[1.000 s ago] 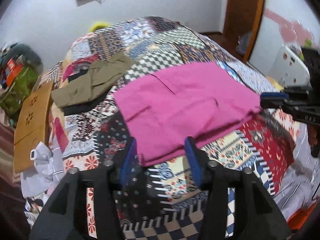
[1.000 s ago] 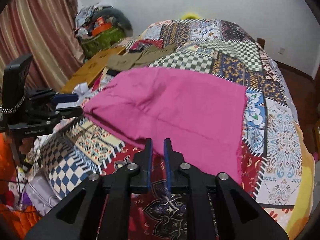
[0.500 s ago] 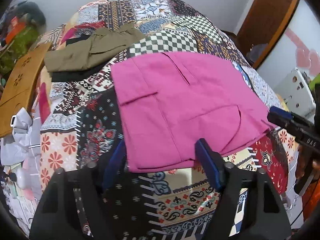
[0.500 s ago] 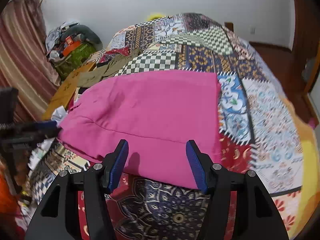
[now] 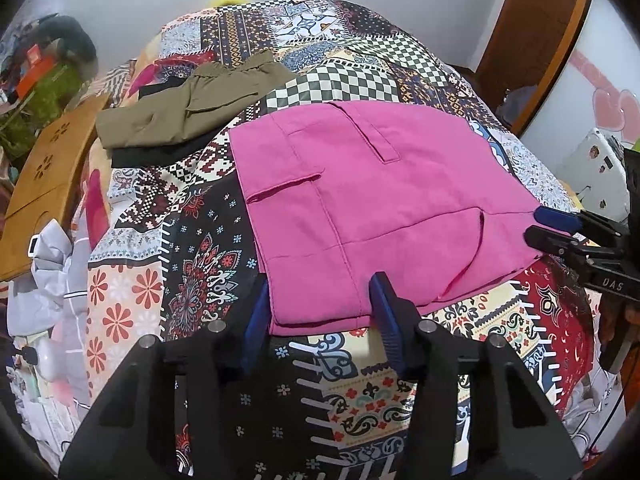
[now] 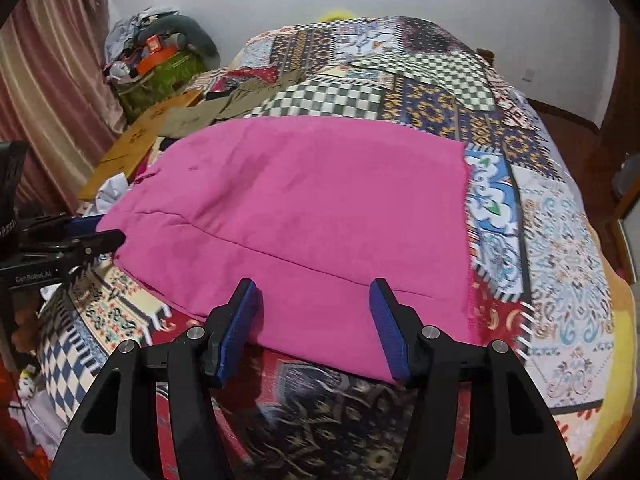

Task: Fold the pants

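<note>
Pink pants (image 5: 372, 200) lie folded flat on the patchwork bedspread (image 5: 200, 272), pockets up; they also show in the right wrist view (image 6: 312, 208). My left gripper (image 5: 320, 316) is open and empty, its blue pads just above the near left corner of the pants. My right gripper (image 6: 316, 320) is open and empty over the near edge of the pants. The right gripper shows at the right edge of the left wrist view (image 5: 568, 236). The left gripper shows at the left edge of the right wrist view (image 6: 76, 236).
Folded olive pants (image 5: 192, 108) lie on a dark garment at the back left of the bed. A wooden board (image 5: 44, 172) leans at the bed's left side. Clutter (image 6: 160, 56) is piled by the curtain. A wooden door (image 5: 536, 32) stands at right.
The right gripper went from shut to open. Both grippers moved closer over the near edge of the pink pants, which now lie flatter.
</note>
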Demonstrator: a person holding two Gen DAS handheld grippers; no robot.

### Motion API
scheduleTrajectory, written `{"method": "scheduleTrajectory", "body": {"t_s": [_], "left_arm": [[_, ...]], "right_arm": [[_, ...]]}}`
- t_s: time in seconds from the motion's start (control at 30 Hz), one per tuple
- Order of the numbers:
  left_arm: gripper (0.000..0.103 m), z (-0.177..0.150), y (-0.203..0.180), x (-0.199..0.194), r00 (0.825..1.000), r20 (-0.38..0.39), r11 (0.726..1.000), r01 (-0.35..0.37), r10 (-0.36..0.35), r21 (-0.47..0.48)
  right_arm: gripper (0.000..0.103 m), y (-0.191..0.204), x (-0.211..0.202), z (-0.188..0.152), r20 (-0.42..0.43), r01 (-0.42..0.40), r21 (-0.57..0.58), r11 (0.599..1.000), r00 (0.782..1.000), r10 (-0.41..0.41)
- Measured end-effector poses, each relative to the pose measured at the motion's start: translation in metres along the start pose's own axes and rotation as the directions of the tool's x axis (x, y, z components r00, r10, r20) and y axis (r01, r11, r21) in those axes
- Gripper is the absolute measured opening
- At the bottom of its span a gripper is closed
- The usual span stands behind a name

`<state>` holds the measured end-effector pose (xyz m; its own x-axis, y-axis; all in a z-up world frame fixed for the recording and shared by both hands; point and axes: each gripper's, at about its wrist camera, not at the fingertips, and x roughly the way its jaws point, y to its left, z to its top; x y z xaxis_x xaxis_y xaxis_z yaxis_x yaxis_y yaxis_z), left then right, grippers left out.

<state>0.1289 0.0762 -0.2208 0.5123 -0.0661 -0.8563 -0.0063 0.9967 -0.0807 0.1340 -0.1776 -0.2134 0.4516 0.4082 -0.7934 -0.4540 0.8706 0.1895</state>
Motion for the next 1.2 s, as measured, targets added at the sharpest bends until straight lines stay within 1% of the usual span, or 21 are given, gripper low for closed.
{"method": "scheduleTrajectory", "body": {"t_s": [0.1,0.2,0.4,0.6,0.67,0.73,0.83,0.93,1.1,1.2], "left_arm": [[0.052,-0.001,-0.001,0.001,1.000,0.005,1.000,-0.008,0.008,0.010],[0.053,-0.002,0.000,0.001,1.000,0.006,1.000,-0.009,0.009,0.008],[0.057,-0.002,0.002,0.002,1.000,0.007,1.000,-0.008,0.008,0.008],[0.059,-0.001,-0.001,-0.007,0.999,0.018,0.998,-0.037,0.036,0.048],[0.059,0.004,0.001,-0.015,0.999,0.029,0.998,-0.038,0.037,0.048],[0.060,0.010,0.003,-0.020,0.998,0.039,0.998,-0.045,0.043,0.050],[0.061,0.022,0.008,-0.024,0.991,0.067,0.991,-0.122,0.118,0.057],[0.063,0.038,0.021,-0.022,0.987,0.075,0.989,-0.145,0.143,0.023],[0.066,0.068,0.045,-0.011,0.983,0.080,0.986,-0.160,0.164,-0.053],[0.066,0.089,0.057,0.004,0.987,0.066,0.985,-0.141,0.148,-0.099]], "right_arm": [[0.053,-0.015,-0.005,-0.006,-0.002,-0.002,0.043,0.999,1.000,0.002],[0.053,-0.027,-0.010,-0.015,0.002,0.014,0.081,0.997,1.000,-0.014],[0.053,-0.049,-0.019,-0.029,0.001,0.025,0.174,0.984,1.000,-0.026],[0.053,-0.059,-0.024,-0.035,-0.007,0.049,0.189,0.981,0.999,-0.049],[0.053,-0.061,-0.027,-0.034,-0.014,0.057,0.184,0.981,0.998,-0.055],[0.053,-0.064,-0.030,-0.032,-0.025,0.066,0.168,0.984,0.998,-0.062],[0.053,-0.068,-0.033,-0.026,-0.029,0.089,0.153,0.984,0.996,-0.086],[0.054,-0.075,-0.040,-0.015,0.002,0.083,0.171,0.982,0.996,-0.085],[0.055,-0.084,-0.047,0.012,0.070,0.082,0.179,0.981,0.993,-0.095],[0.055,-0.090,-0.042,0.029,0.089,0.078,0.184,0.980,0.991,-0.096]]}}
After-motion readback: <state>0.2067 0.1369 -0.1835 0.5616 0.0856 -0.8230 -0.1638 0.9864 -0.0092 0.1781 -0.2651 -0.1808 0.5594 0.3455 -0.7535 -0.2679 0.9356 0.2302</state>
